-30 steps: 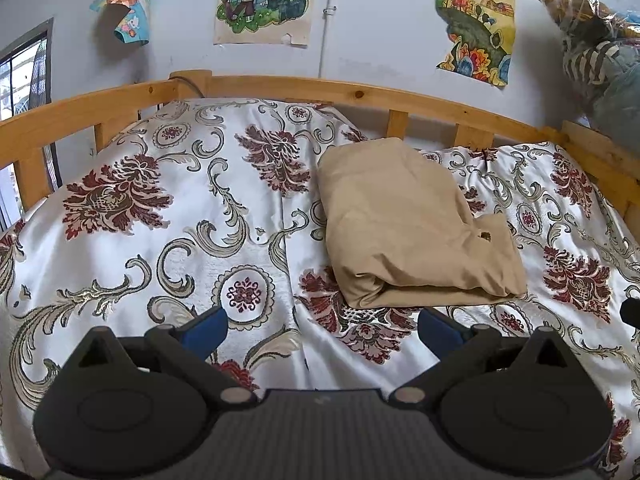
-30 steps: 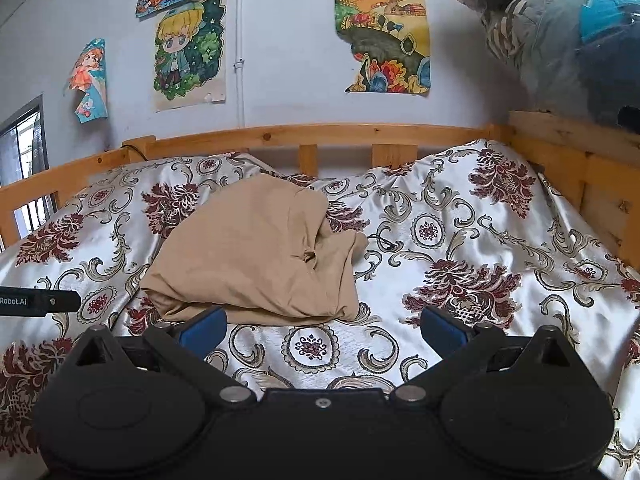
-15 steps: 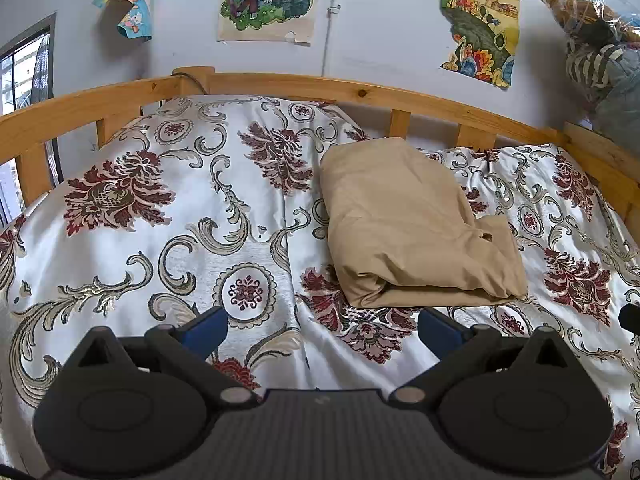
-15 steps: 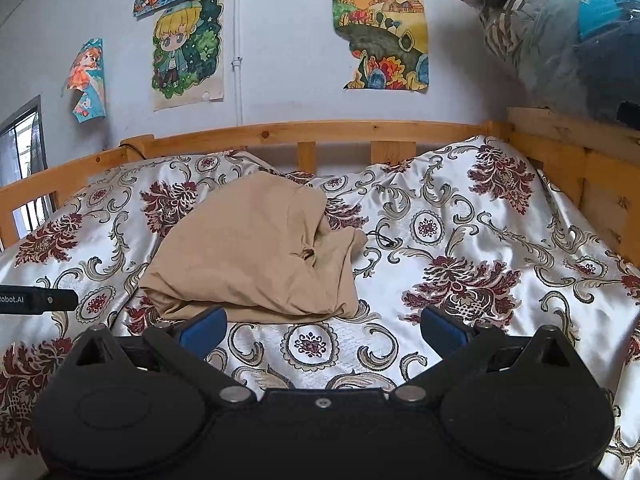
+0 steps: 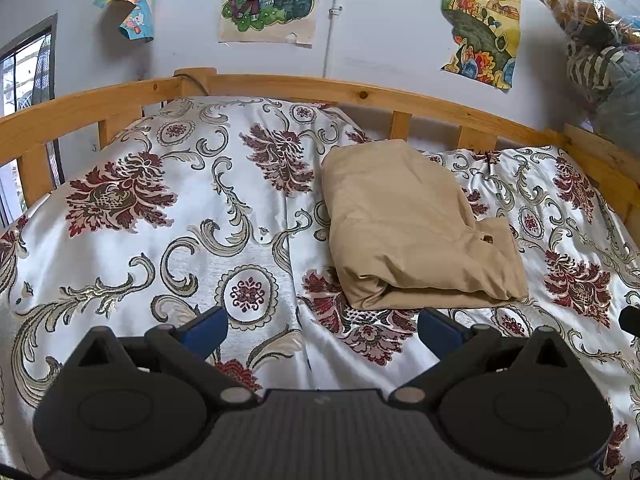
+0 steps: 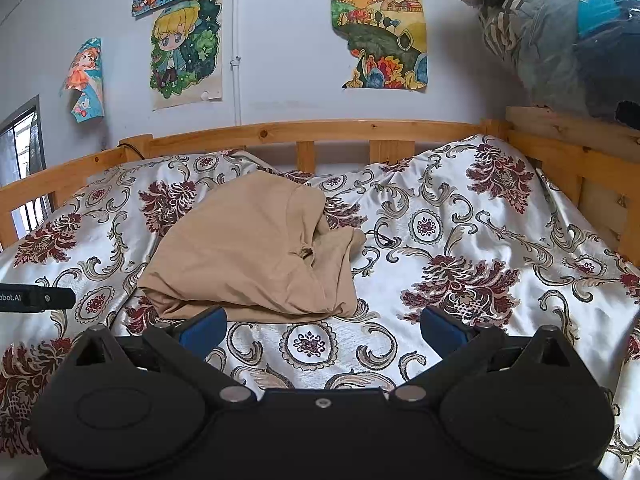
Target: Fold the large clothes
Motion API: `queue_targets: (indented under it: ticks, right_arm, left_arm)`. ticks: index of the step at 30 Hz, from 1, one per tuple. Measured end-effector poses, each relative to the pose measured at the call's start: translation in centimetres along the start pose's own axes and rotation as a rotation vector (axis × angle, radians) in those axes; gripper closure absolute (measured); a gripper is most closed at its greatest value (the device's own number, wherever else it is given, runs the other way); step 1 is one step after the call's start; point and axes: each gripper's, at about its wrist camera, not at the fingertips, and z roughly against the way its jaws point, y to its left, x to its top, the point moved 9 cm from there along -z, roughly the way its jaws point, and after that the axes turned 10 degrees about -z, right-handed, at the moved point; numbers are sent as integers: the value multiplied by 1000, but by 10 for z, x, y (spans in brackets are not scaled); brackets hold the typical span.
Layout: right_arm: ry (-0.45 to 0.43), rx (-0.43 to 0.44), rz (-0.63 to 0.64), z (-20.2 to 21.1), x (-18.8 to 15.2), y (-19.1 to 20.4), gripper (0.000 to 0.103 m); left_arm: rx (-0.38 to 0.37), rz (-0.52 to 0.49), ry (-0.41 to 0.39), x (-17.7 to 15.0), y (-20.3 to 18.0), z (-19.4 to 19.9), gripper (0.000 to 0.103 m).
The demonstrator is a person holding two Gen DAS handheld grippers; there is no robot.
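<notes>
A tan garment (image 5: 408, 224) lies folded into a thick bundle on the floral satin bedspread (image 5: 160, 220). In the right wrist view the garment (image 6: 256, 252) sits left of centre, just beyond the left finger. My left gripper (image 5: 322, 326) is open and empty, held above the bedspread just short of the bundle's near edge. My right gripper (image 6: 322, 324) is open and empty, just near of the bundle and to its right. The left gripper's tip (image 6: 36, 298) shows at the left edge of the right wrist view.
A wooden bed rail (image 5: 280, 88) runs along the back and the sides (image 6: 580, 152). Posters hang on the wall (image 6: 280, 60) behind. A clear bag of clothes (image 6: 560, 32) sits on the rail at the upper right.
Both grippers have drawn back slightly and tilted a little; the garment has not moved and both stay open.
</notes>
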Motion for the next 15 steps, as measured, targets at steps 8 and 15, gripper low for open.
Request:
queue_targets:
  ticks: [8,15]
  right_arm:
    - [1,0,0,0,0,0,1]
    - [1,0,0,0,0,0,1]
  left_arm:
    - [-1,-1,0,0,0,0,1]
    - [2,-1,2,0,-1,0,1]
